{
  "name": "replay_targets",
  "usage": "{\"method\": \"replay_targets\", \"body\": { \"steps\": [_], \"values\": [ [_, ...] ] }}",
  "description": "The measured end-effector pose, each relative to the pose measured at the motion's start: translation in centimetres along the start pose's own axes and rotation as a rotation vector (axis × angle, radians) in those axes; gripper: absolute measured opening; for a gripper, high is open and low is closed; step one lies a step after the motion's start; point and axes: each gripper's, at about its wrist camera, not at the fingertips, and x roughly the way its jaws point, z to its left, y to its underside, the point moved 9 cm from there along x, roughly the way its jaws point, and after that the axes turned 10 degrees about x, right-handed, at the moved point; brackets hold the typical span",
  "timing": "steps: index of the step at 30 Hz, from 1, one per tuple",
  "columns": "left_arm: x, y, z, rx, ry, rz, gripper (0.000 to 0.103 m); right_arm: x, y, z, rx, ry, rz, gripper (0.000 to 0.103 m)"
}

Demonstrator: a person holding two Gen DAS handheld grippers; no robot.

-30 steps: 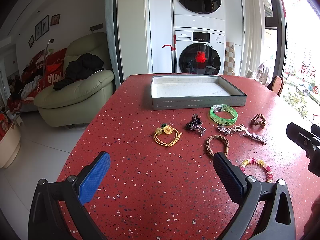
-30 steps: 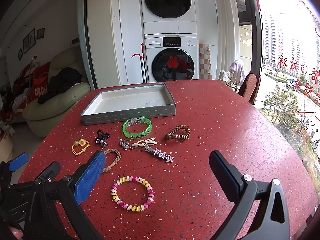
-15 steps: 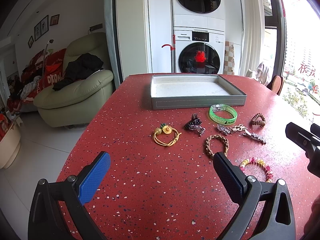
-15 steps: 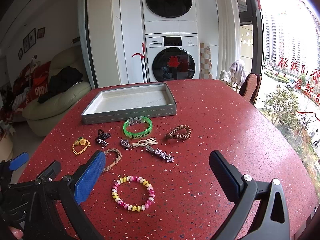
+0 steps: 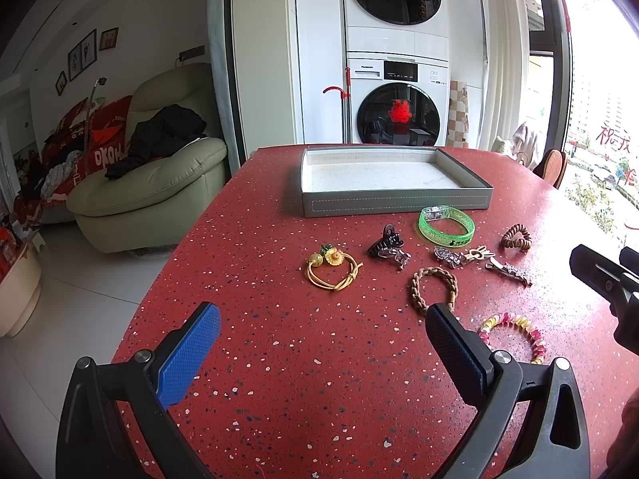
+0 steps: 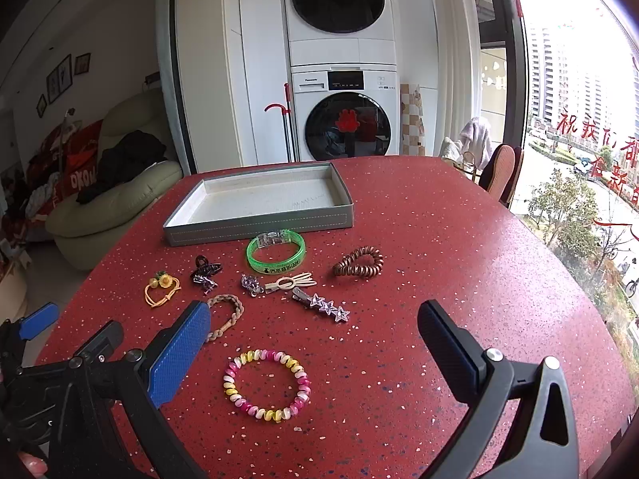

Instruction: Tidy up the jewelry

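**Both grippers hovering wide over the scattered jewelry**

Right now I am holding the left gripper (image 5: 319, 343) in the lower part of its own view with its fingers spread wide and nothing between them. I am keeping the right gripper (image 6: 315, 339) just as wide apart and empty at the bottom of its view, above the pink and yellow spiral bracelet (image 6: 266, 385), which is lying between its fingers in the picture.

The shallow grey rectangular tray (image 6: 259, 228) is sitting at centre frame on the red speckled table (image 6: 439, 263). In front of it the jewelry is lying loose: a translucent green bangle (image 6: 275, 250) just beside the tray's near wall, a brown coiled hair tie (image 6: 358, 262) to its right, a silver star hair clip (image 6: 322, 305), a tan braided bracelet (image 6: 226, 316), a dark claw clip (image 6: 205, 273) and a yellow flower hair tie (image 6: 160, 289) at left.
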Motion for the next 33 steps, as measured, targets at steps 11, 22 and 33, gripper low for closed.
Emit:
{"method": "replay_targets", "body": {
  "steps": [11, 22, 33],
  "values": [
    [2.2, 0.3, 0.6, 0.004, 0.023, 0.085, 0.103, 0.8, 0.2, -0.6, 0.010, 0.010, 0.061, 0.103],
    [8.3, -1.3, 2.2, 0.021, 0.120, 0.232, 0.103, 4.1, 2.7, -2.1, -0.006, 0.049, 0.288, 0.103],
    [13.0, -1.8, 2.3, 0.100, 0.192, 0.303, 0.099, 6.4, 5.7, -2.0, -0.017, 0.061, 0.467, 0.098]
  ]
}}
